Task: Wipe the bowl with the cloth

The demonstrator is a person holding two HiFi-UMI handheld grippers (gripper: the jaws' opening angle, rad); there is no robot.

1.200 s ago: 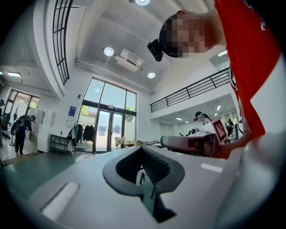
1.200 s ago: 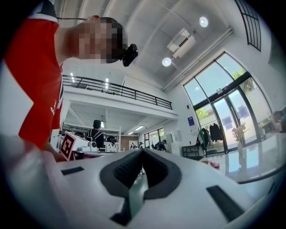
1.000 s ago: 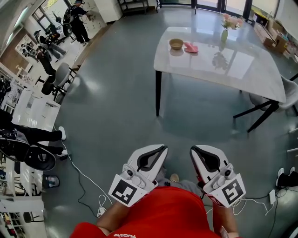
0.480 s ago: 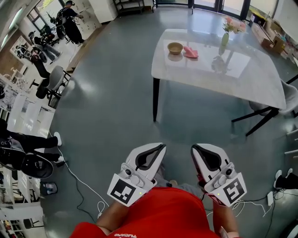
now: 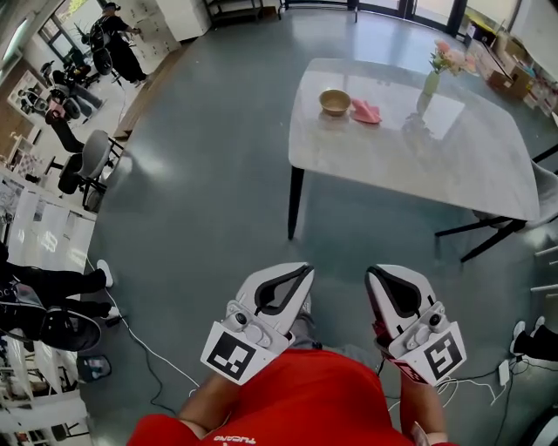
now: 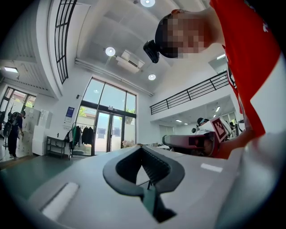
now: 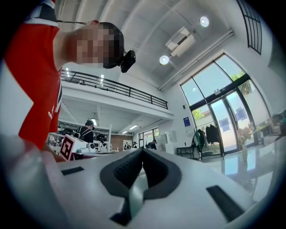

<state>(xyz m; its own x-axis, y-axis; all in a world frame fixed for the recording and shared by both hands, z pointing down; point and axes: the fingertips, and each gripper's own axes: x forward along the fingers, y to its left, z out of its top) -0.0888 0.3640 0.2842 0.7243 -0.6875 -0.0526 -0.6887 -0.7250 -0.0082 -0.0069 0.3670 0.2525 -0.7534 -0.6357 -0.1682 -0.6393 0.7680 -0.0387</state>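
Grey polished floor of a large hall fills most of the head view, and a white table on black legs stands at upper right. Bowl: tan, upright, on the table near its far left corner. Cloth: pink, crumpled, just beside the bowl on the side away from the left edge; whether the two touch cannot be made out. Vase with pink flowers: farther along the same far edge, apart from the cloth. Left gripper: held low in front of the red shirt, over the floor, well apart from the table; its own view shows the jaws clenched tip to tip with nothing between them. Right gripper: alongside the left with a gap between the two, likewise over the floor and well short of the table; jaws pressed together, empty. Neither gripper touches bowl or cloth. Background at upper left: a person in dark clothes near white cabinets, an office chair, and a white cable lying across the floor.
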